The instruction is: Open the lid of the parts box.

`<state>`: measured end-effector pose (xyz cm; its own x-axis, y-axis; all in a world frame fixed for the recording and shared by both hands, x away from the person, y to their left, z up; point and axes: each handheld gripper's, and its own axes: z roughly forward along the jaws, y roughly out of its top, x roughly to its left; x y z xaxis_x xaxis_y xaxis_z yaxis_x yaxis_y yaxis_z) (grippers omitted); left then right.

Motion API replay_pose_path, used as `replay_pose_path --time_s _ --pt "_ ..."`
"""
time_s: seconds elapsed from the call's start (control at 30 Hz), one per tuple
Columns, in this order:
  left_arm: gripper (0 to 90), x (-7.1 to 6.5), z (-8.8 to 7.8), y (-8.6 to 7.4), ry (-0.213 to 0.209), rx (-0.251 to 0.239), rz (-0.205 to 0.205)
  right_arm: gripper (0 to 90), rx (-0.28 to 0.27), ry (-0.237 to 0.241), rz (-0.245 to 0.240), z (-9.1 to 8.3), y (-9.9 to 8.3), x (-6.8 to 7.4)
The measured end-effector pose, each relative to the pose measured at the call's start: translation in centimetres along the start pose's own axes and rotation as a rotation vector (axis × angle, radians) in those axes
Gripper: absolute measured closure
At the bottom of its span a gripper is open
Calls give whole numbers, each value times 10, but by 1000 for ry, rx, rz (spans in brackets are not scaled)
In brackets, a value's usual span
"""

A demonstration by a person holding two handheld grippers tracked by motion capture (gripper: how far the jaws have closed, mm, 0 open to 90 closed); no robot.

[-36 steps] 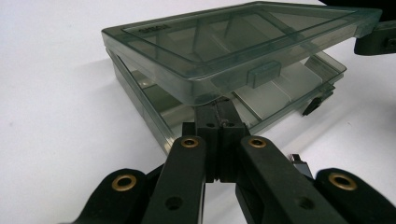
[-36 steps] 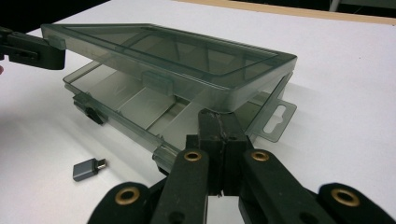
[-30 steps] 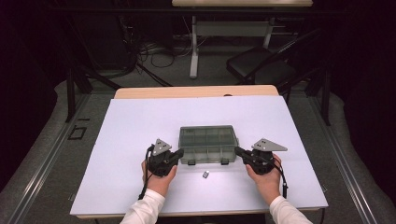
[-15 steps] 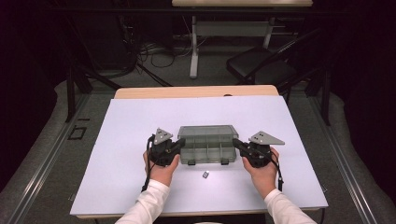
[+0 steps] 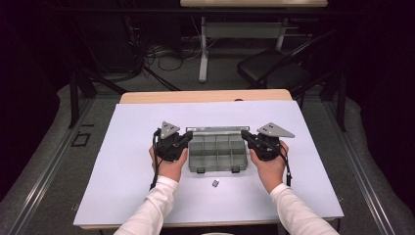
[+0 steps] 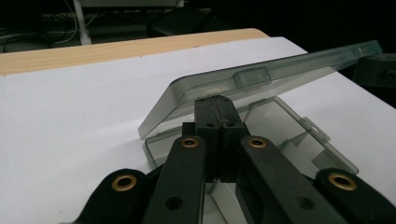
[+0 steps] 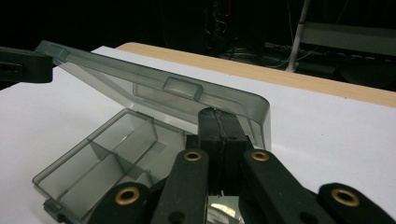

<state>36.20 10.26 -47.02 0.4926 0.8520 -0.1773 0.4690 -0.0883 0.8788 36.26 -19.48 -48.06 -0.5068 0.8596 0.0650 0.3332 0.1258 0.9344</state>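
Frame centre: both clenched grippers, left gripper (image 5: 183,142) and right gripper (image 5: 247,138), were propping the smoky translucent plastic organiser box's (image 5: 217,155) hinged lid (image 6: 261,79) half-raised. Next move probably calls for swinging it fully back.

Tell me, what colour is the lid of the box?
See-through smoky grey. The lid shows best in the right gripper view.

No readable text anywhere

Looked over the clear organizer box (image 5: 217,152), its lid (image 6: 261,79) and the white tabletop (image 5: 122,161): no labels, brands, numbers or signs I can make out.
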Motion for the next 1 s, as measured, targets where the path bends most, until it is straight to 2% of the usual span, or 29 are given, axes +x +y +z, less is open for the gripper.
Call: replay_pose_path --time_s 0.2,0.57,0.63,0.87,1.0 --pt "900 1 5 5 20 -13 -19 900 -19 -23 24 6 3 -4" --pt "900 5 11 8 43 -24 -22 900 -37 -41 45 12 6 -10" --pt "900 7 12 9 42 -29 -34 900 -37 -42 43 13 7 -10" --pt "900 7 14 11 50 -26 -32 900 -44 -44 28 13 9 -9" --pt "900 7 15 12 48 -29 -30 857 -40 -32 18 9 6 -8"
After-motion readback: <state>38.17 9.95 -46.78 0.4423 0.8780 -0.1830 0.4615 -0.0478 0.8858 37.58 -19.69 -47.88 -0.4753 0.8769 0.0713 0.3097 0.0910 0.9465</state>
